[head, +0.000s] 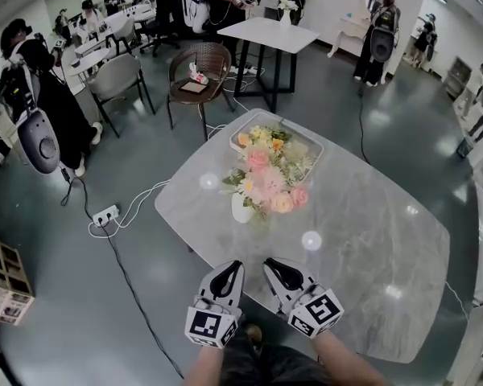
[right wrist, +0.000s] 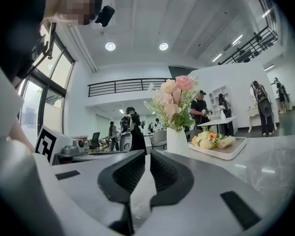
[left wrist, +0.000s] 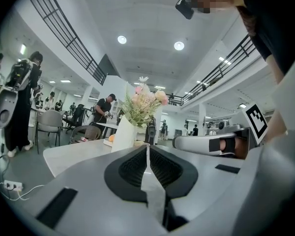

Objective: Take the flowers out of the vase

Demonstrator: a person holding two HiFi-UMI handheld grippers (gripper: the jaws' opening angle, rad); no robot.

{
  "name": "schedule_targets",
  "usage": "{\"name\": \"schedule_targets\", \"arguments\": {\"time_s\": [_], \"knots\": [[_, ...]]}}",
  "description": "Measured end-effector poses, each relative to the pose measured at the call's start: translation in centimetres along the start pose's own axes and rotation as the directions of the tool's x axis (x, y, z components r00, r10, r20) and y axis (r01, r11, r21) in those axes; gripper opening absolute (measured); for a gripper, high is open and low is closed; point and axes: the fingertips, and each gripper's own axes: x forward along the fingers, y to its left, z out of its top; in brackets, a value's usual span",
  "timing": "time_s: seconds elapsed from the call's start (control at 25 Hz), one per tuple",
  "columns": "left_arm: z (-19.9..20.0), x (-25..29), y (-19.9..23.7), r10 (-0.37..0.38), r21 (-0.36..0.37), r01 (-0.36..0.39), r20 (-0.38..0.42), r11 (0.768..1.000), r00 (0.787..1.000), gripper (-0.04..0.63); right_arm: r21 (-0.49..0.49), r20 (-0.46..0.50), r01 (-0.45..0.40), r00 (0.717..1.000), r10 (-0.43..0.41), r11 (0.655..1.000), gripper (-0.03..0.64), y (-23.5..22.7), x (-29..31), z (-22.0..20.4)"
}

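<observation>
A white vase (head: 241, 208) stands on the grey marble table (head: 362, 232), filled with pink, peach and white flowers (head: 267, 182). In the left gripper view the vase (left wrist: 124, 134) and its flowers (left wrist: 144, 102) rise beyond the jaw tips; in the right gripper view the vase (right wrist: 177, 140) carries the flowers (right wrist: 173, 101). My left gripper (head: 234, 268) and right gripper (head: 272, 265) sit side by side at the table's near edge, well short of the vase. Both are shut with nothing between their jaws.
A white tray (head: 311, 147) holding loose flowers lies just behind the vase, and shows as a tray (right wrist: 231, 153) in the right gripper view. A brown chair (head: 200, 71) and a white table (head: 266, 34) stand beyond. Several people stand around the room. A power strip (head: 105, 214) lies on the floor.
</observation>
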Motion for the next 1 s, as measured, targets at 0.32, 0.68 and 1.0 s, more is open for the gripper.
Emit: {"name": "schedule_targets", "arguments": {"time_s": [0.32,0.68,1.0], "knots": [[-0.4,3.9,1.5,-0.015,0.034,0.015,0.002,0.999,1.0,0.126,0.022,0.037,0.055,0.998,-0.055,0.998,0.177,-4.1,1.8,0.8],[-0.2,8.7,4.7,-0.004,0.077,0.002,0.03,0.997,1.0,0.27,-0.011,0.113,0.062,0.992,-0.061,0.998,0.243,-6.9,5.5,2.1],[-0.1,11.2,5.8,-0.017,0.164,0.013,0.025,0.986,1.0,0.336,-0.136,0.173,0.06,0.984,-0.036,0.989,0.267,-7.7,7.9,3.9]]}}
